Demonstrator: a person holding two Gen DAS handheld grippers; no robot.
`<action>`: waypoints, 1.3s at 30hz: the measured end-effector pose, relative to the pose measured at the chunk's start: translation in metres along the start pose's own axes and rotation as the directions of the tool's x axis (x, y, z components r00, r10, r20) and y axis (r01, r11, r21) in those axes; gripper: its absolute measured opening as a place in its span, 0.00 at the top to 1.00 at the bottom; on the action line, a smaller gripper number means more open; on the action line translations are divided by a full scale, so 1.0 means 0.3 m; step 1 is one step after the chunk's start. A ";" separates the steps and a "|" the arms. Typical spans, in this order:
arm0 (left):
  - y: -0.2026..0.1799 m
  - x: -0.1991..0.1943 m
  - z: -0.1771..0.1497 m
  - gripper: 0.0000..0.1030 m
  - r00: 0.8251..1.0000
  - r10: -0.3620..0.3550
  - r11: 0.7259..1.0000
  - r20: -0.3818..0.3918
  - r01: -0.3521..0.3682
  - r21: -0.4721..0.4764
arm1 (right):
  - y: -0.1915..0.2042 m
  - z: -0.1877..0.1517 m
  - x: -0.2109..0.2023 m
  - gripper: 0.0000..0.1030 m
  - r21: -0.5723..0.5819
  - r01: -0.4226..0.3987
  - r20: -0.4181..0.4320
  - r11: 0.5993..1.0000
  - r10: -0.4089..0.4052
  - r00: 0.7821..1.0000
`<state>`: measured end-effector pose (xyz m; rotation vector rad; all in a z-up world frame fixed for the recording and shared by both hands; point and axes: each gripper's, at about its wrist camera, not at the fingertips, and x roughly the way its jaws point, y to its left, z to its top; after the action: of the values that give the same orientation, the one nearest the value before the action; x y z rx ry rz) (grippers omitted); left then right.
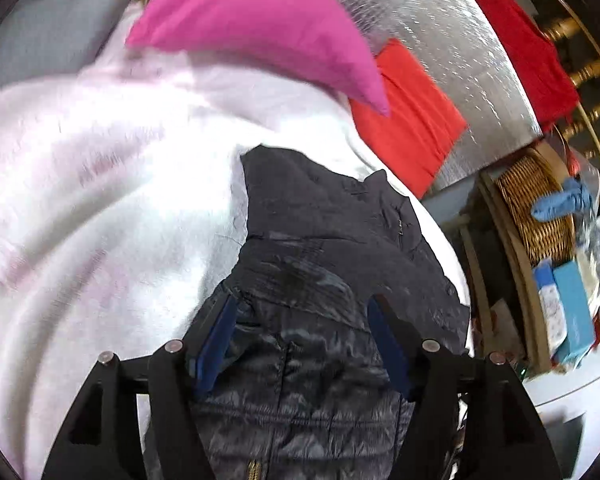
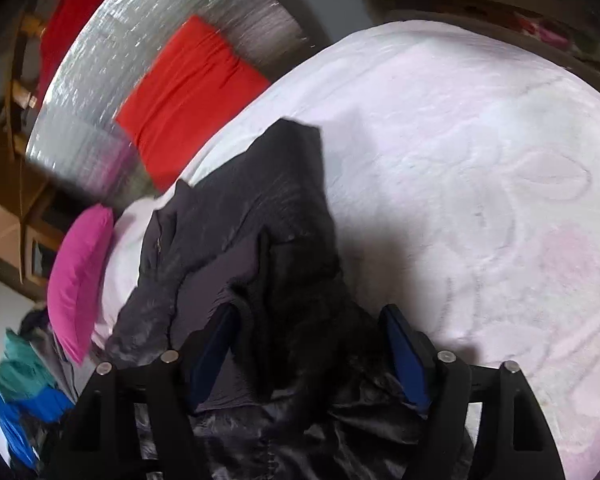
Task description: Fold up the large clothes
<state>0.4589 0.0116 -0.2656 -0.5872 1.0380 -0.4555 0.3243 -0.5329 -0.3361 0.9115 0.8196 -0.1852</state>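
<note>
A dark quilted jacket (image 1: 324, 256) lies crumpled on a white and pale pink fleece blanket (image 1: 100, 184). My left gripper (image 1: 302, 304) hovers over the jacket's near part, open, its blue pads (image 1: 216, 344) apart and not pressing the fabric. In the right wrist view the same jacket (image 2: 240, 216) stretches away from me across the blanket (image 2: 480, 160). My right gripper (image 2: 310, 312) is open above a dark bunched fold, which lies between its fingers without being squeezed.
A magenta pillow (image 1: 256, 20) rests at the blanket's far side, also the pillow (image 2: 80, 276) at left. A red-orange folded cloth (image 1: 412, 120) lies on a silver mat (image 1: 460, 40). A wicker basket (image 1: 536, 208) and boxes stand at right. Blue and teal clothes (image 2: 16, 384) are piled low left.
</note>
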 end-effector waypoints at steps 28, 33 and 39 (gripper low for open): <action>0.026 0.126 -0.016 0.42 0.998 0.034 0.999 -0.059 -0.032 0.031 | 0.088 -0.032 -0.041 0.43 -0.095 0.001 0.067 0.995 0.005 0.998; 0.036 0.108 -0.013 0.33 0.999 0.004 1.000 -0.036 -0.004 -0.011 | 0.032 -0.020 -0.028 0.31 -0.003 -0.039 0.038 0.999 0.039 0.998; 0.078 0.120 -0.012 0.33 0.997 -0.079 0.993 -0.022 0.077 -0.085 | 0.023 -0.026 0.039 0.26 0.001 -0.060 0.024 0.998 0.060 0.998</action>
<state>0.4734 0.0066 -0.3059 -0.7000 1.0646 -0.4906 0.3313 -0.5206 -0.3426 0.9323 0.7688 -0.1442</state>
